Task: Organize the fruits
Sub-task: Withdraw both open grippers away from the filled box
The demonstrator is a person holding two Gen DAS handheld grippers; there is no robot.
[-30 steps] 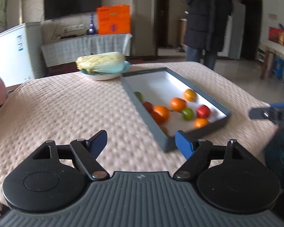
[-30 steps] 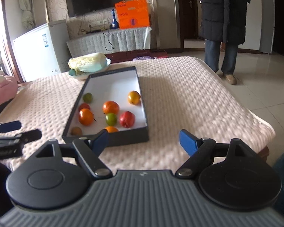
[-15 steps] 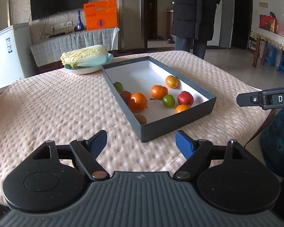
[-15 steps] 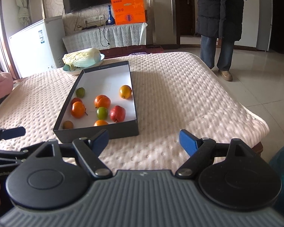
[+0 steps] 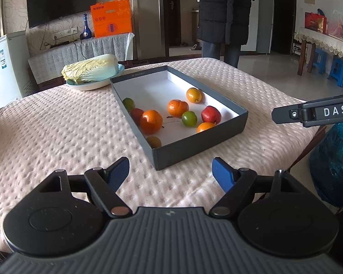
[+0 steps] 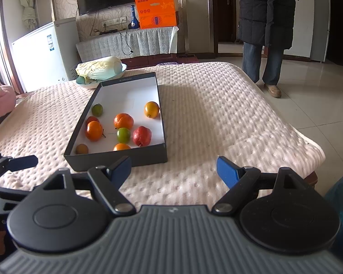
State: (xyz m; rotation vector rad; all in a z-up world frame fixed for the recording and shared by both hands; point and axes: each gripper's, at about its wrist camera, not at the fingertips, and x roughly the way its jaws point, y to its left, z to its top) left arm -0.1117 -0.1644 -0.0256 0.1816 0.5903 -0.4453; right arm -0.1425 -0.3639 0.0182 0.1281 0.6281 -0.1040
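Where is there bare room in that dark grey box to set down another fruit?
The far half of the dark grey box, toward the cabbage plate, is bare white floor. The near half is crowded: orange mandarins, a red fruit and a green lime sit close together.

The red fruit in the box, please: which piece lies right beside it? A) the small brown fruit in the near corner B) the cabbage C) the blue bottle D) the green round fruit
D: the green round fruit sits just beside the red fruit on the floor of the box.
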